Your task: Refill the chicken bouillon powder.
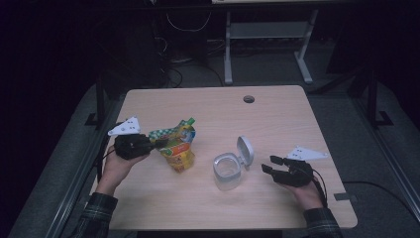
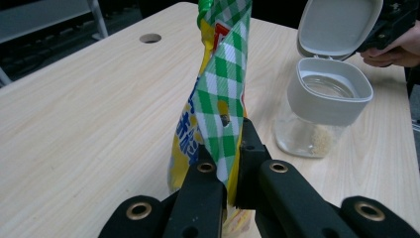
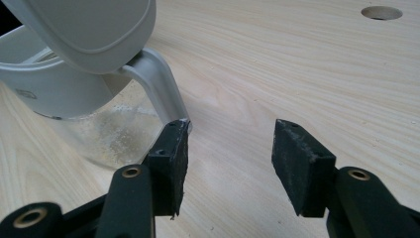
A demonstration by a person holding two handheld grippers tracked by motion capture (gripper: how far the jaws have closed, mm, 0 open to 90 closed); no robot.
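Nearest the person, the right gripper (image 1: pixel 272 165) rests low at the table's (image 1: pixel 277 106) right side, jaws spread wide with nothing between them; in the right gripper view one fingertip (image 3: pixel 171 153) sits just beside the container's hinge strap. The left gripper (image 1: pixel 157 144) is clamped on the upper edge of a snack pouch (image 1: pixel 178 146), held upright near the table's left middle. The pouch is yellow with a green-and-white checked top panel (image 2: pixel 223 84), a small hang hole and red and blue print; its lettering is too twisted and cut off to read. Between the grippers stands a clear container (image 1: pixel 227 172) with a pale grey collar, its flip lid (image 1: pixel 245 150) standing open; pale crumbs lie at its base. Farther off, a round cable hole (image 1: pixel 248 98) pierces the tabletop; the room beyond is too dark to make out.
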